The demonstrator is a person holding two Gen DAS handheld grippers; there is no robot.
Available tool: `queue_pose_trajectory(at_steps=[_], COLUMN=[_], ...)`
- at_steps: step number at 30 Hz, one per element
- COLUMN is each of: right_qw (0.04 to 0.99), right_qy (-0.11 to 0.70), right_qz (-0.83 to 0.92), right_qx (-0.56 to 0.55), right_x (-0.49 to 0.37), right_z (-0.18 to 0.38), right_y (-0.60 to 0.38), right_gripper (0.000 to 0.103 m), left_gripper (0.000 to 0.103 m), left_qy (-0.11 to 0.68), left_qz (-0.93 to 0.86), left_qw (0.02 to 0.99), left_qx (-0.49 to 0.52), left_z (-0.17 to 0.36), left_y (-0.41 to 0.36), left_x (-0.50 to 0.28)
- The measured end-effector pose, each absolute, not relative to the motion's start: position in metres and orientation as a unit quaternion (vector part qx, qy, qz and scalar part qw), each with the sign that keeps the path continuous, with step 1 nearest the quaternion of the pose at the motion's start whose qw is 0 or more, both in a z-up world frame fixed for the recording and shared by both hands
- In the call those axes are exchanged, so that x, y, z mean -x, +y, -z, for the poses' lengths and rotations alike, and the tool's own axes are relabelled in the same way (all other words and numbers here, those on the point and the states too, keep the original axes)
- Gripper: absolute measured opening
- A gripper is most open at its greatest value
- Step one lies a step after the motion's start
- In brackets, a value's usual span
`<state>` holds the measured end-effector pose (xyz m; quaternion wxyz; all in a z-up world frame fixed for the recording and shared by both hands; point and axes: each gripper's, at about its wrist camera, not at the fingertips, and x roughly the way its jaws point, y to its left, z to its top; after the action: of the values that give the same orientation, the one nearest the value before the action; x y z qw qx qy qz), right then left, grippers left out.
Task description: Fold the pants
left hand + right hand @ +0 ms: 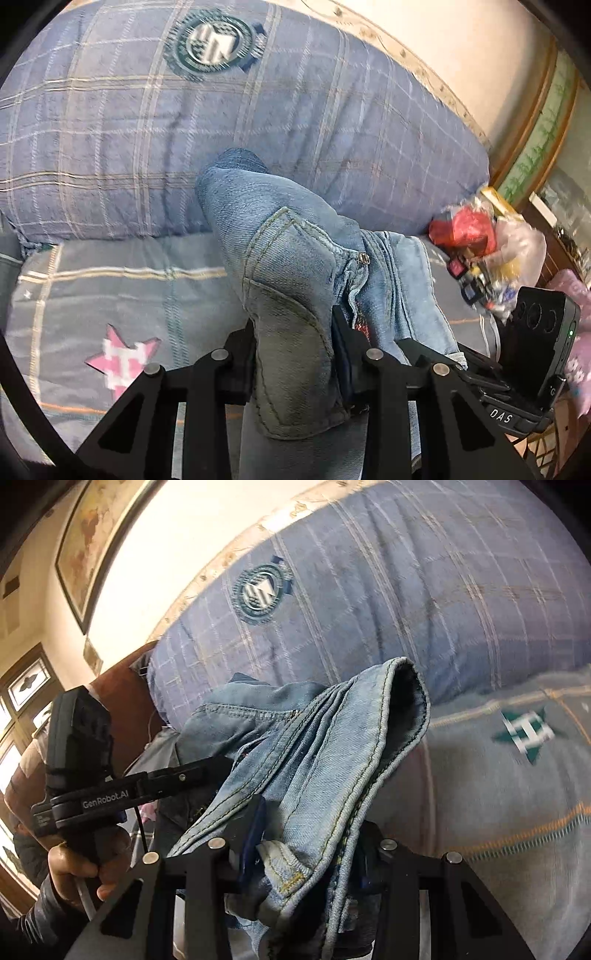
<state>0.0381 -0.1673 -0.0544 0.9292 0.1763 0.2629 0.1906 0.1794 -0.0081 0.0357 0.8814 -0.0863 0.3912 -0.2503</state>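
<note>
While both grippers clamp the jeans point(295, 295), one reads "GenRobot.AI".

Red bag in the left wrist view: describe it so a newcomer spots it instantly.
Start at the big blue plaid cushion that fills the back. Follow its lower right corner down to the clutter pile beside the jeans. The red bag lies at the top of that pile, the only bright red thing, next to a clear plastic bag.
</note>
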Motion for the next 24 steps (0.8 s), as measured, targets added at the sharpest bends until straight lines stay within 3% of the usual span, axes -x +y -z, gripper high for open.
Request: queue_pose_trajectory(at_steps=[9, 24], right_qw=[0.922, 0.903], right_qy=[0.257, 0.316], right_qz=[-0.239, -0.241], right_qx=[-0.166, -0.164], right_x=[-0.081, -0.174], right_z=[0.033, 0.076], right_y=[-0.113, -0.062], right_gripper=[0.043, 0.043], left_gripper=[0.035, 0.036], left_qy=[0.391, 0.439], left_qz=[0.202, 0.183], left_qw=[0.893, 0.866], left_qx=[0.099, 0.156], left_z=[-0.045, 0.034], left_y=[0.058, 0.113], left_x=[-0.204, -0.277])
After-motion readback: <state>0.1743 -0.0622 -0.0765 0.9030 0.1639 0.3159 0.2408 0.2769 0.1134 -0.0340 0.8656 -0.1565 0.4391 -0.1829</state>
